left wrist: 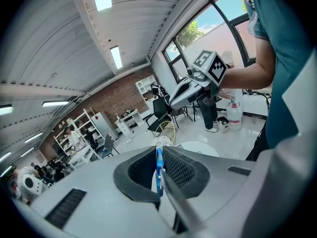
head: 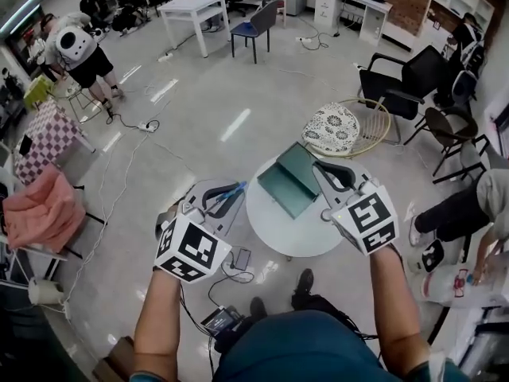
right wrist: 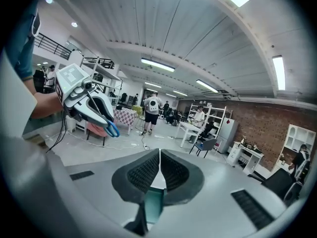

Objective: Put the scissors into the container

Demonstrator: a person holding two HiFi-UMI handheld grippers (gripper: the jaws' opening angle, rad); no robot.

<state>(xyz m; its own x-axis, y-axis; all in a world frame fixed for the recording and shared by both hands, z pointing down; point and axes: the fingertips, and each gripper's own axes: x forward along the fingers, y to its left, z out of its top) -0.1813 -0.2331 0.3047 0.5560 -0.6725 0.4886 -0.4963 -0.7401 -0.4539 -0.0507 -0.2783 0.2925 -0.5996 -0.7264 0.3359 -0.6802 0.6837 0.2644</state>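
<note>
The left claw (head: 231, 191) clamps the scissors (head: 235, 188) just left of the container (head: 290, 183) on the table (head: 278, 233); the right claw (head: 322, 168) pinches the container's edge (steadying it, likely). Bring the scissors over its opening before releasing.

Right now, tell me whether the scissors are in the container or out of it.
Out. The left tongs clamp the scissors left of the white table, apart from the open green container over it.
</note>
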